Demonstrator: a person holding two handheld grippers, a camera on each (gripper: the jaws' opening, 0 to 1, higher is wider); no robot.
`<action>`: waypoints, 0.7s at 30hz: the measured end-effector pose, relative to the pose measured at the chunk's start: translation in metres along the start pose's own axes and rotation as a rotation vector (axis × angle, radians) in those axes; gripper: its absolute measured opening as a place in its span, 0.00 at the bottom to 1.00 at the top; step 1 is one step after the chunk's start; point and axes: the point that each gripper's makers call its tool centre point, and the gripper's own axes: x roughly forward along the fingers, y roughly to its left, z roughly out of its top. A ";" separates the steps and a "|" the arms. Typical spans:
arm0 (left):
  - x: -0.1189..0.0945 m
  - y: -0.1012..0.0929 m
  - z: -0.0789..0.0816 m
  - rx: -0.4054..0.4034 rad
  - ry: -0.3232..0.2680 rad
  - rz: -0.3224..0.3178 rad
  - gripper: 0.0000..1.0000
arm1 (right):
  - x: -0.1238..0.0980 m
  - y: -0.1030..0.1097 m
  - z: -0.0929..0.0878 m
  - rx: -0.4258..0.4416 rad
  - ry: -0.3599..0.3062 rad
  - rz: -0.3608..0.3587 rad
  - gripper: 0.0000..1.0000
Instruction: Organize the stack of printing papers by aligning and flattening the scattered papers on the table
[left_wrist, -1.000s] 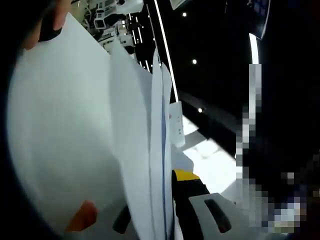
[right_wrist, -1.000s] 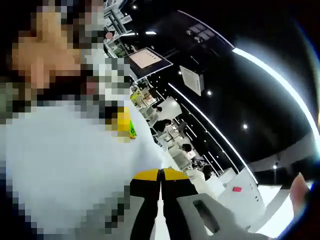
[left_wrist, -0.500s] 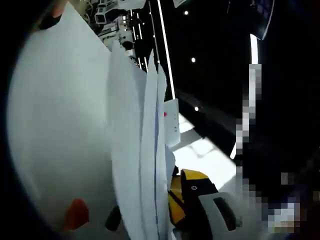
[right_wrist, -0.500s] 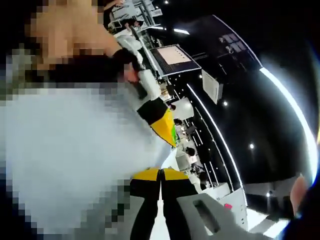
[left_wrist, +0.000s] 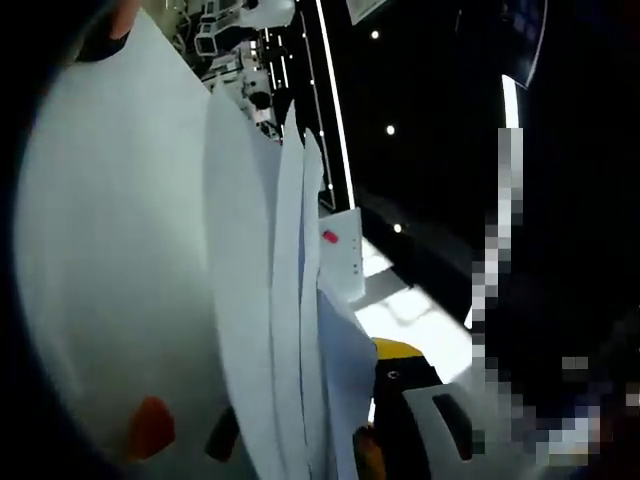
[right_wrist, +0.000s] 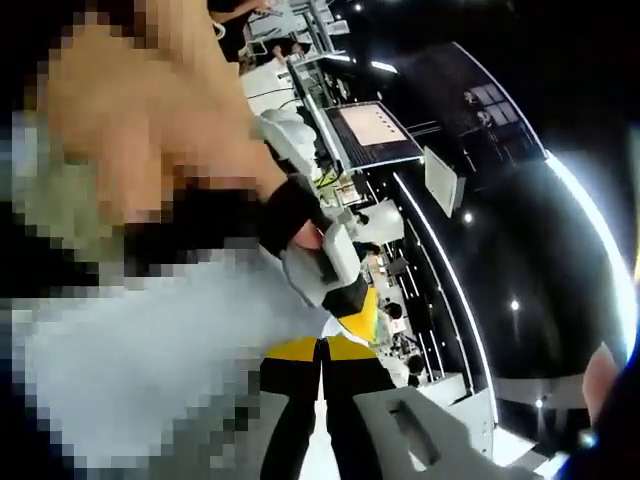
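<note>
Papers upright, edges fanned, uneven; your left tongs grip them; right tongs closed, dark open space right.

I see the papers standing on edge between my left tool's jaws, fanned leftward. A small box sits just right of the sheets, beyond them.

My papers look matt, smooth and thin; my right gripper is matt black-and-yellow plastic.
</note>
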 end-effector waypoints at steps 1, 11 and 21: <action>0.000 -0.001 -0.001 0.000 -0.003 0.000 0.24 | 0.000 0.002 0.001 -0.009 0.007 -0.001 0.00; -0.003 -0.003 0.001 -0.021 -0.004 -0.029 0.06 | -0.007 0.011 0.010 0.050 -0.152 0.091 0.05; -0.005 -0.006 -0.003 -0.004 0.037 -0.062 0.06 | -0.019 -0.069 -0.089 0.872 -0.277 0.132 0.50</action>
